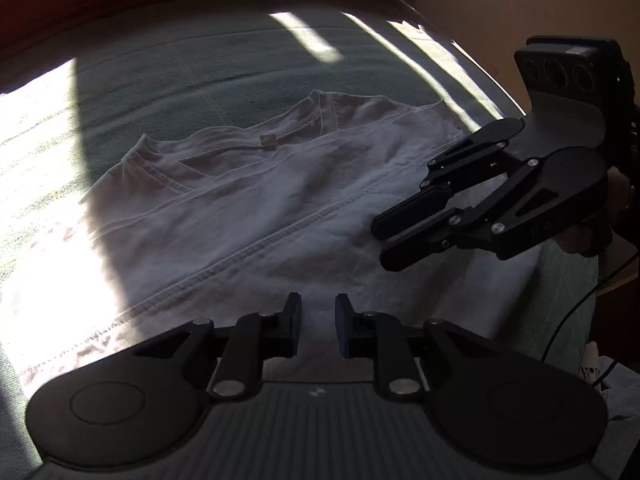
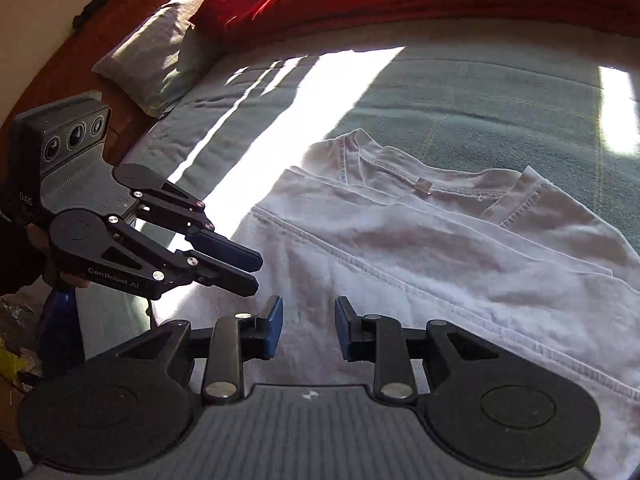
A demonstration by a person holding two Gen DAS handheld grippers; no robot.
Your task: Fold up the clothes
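Lying flat on green bed (image 2: 460, 92): white shirt (image 2: 420, 248), partly folded. Left tongs (image 1: 318, 328) and right tongs (image 2: 308, 328) both parted, empty, above shirt's near edge.

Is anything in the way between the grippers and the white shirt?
Nothing visible. The white shirt lies flat on the green bedspread, and the open left gripper and open right gripper hover right over it.

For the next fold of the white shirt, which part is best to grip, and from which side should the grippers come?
Grip the white shirt at its near edge, probably. It lies flat on the bed, collar away, so that edge is closest. The left gripper and right gripper both hover open above it; come low from the near side.
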